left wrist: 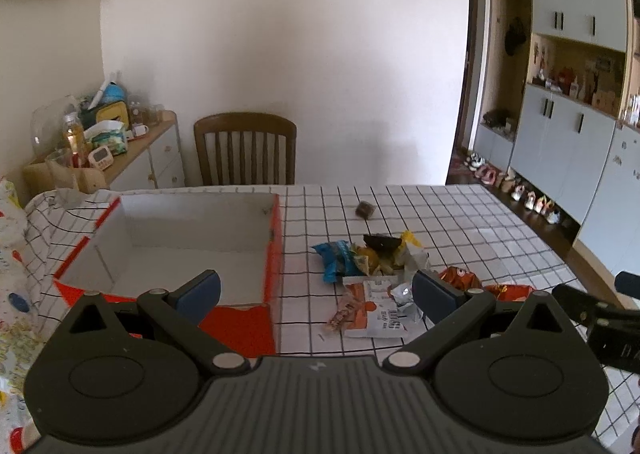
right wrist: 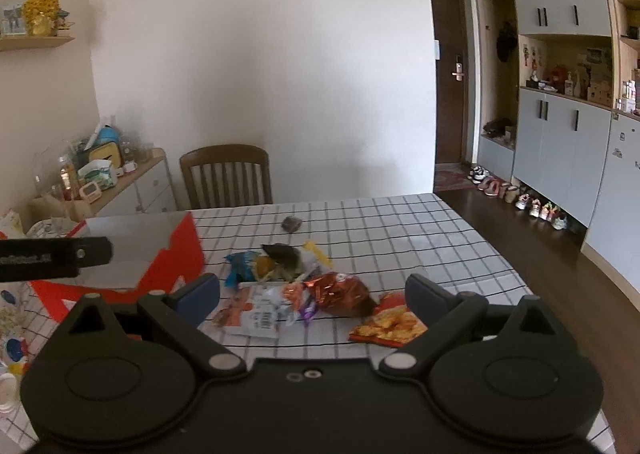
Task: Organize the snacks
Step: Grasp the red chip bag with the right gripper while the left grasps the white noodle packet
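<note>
Both grippers' fingers [left wrist: 198, 286] [right wrist: 424, 292] spread wide (empty) above snack pile [right wrist: 300, 286].

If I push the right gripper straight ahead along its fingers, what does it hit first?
Likely the shiny red-orange foil bag in the snack pile, which lies between the open fingers of the right gripper. Depth is unclear; the gripper seems above the table, so it might pass over.

Table, white black-grid cloth [left wrist: 460, 214] | open red-and-white cardboard box [left wrist: 192, 230] | heap of snack packets [right wrist: 304, 286] | small dark wrapped snack [left wrist: 365, 210] apart.
</note>
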